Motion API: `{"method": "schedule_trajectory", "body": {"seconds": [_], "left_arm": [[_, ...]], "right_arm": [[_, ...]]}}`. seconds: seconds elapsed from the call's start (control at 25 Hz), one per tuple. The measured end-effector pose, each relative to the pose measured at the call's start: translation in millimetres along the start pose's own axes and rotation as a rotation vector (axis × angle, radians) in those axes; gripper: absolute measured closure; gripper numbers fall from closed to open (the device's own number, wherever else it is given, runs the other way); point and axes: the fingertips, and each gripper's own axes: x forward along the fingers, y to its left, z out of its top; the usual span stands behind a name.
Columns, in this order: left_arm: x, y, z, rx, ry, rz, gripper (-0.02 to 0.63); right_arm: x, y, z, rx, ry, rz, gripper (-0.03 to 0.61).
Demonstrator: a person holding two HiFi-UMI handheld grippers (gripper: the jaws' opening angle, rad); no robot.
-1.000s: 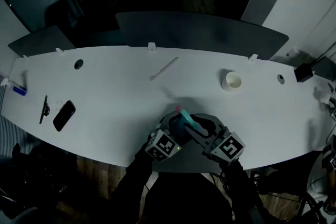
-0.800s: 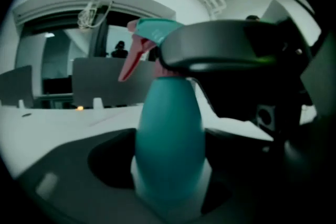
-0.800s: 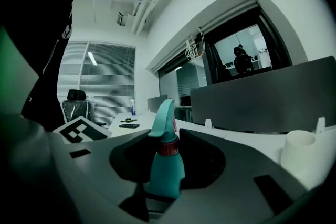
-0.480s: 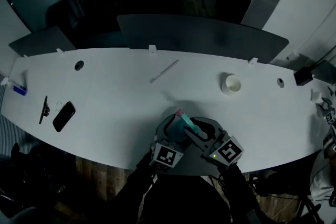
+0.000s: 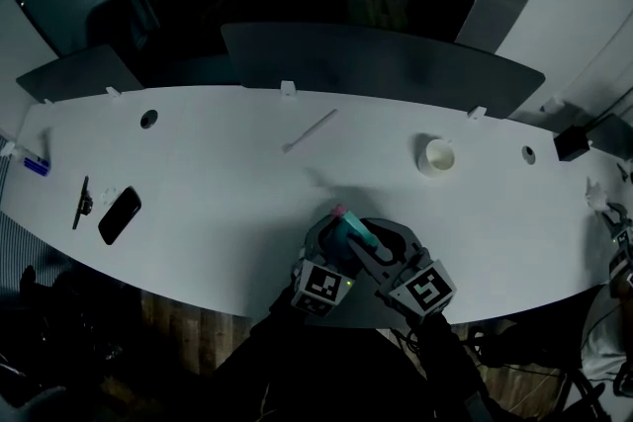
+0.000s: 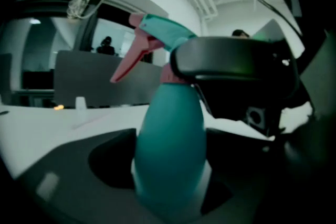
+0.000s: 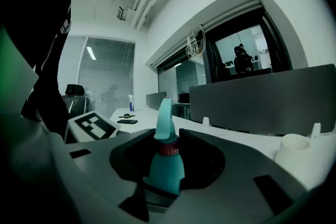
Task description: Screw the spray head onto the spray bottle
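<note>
A teal spray bottle [image 5: 344, 237] stands upright near the white table's front edge [image 5: 198, 296]. Its teal spray head [image 6: 163, 29], with a pink trigger, sits on the pink collar [image 7: 168, 148]. My left gripper [image 5: 331, 240] comes in from the front. Its jaws are closing round the bottle's body [image 6: 170, 149], which fills the gap between them, and they press on it. My right gripper [image 5: 371, 244] comes from the right and is shut on the spray head [image 7: 164, 123] at the neck. One of its dark jaws crosses the head in the left gripper view.
A white cup [image 5: 436, 154] stands at the back right. A thin white stick [image 5: 309, 130] lies at mid-table. A black phone [image 5: 120, 216] and a pen [image 5: 83, 203] lie far left, near a small blue thing [image 5: 37, 165]. A grey partition [image 5: 376, 64] runs behind the table.
The left gripper's marker cube has shifted a little to the right and toward me around the bottle. The bottle and the right gripper have hardly moved.
</note>
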Motion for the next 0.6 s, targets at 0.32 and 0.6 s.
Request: {"method": "schedule_trajectory", "body": {"seconds": [0.32,0.6], "left_arm": [[-7.5,-1.6,0.7,0.118,-0.026,0.052,0.166],[-2.3,-19.9,3.2,0.278,0.034,-0.192,0.23]], "right_arm": [[-2.2,4.4,-2.1,0.017,0.016,0.007,0.446],[-2.2,4.0,-0.5,-0.021,0.027,0.017,0.448]]}}
